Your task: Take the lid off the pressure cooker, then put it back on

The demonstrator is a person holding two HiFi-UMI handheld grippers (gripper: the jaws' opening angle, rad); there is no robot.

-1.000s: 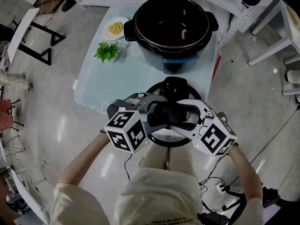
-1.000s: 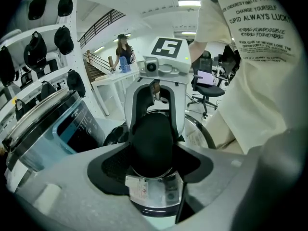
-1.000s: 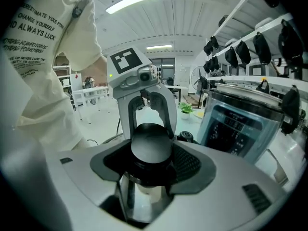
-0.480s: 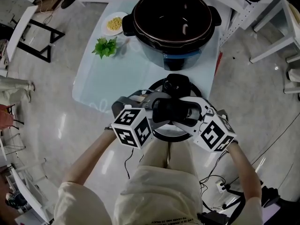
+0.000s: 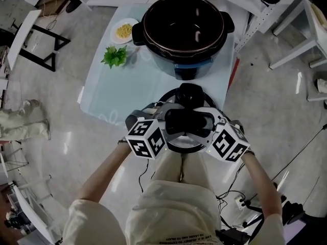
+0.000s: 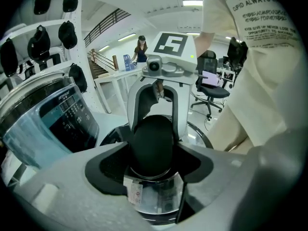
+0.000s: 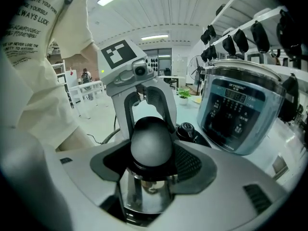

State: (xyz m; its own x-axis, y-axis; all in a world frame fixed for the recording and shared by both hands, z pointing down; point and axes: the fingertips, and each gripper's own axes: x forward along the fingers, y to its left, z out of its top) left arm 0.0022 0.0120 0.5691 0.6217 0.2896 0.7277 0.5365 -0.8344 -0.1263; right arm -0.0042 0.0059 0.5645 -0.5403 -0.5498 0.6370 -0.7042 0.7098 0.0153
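Lid [image 5: 189, 94]: off the pressure cooker [image 5: 190, 68], over the table's [image 5: 127, 93] near edge. Your left gripper [image 5: 172, 120] and right gripper [image 5: 203, 122] both clamp its knob [image 6: 153, 146], jaws wide. Open tabletop lies to its left; polished floor [image 5: 265, 101] surrounds the table.

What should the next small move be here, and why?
Probably carry the lid forward and line it up over the pressure cooker. The left claw and right claw are both clamped on its handle, holding the lid near the front edge of the table. The cooker stands open, so seating the lid is what remains.
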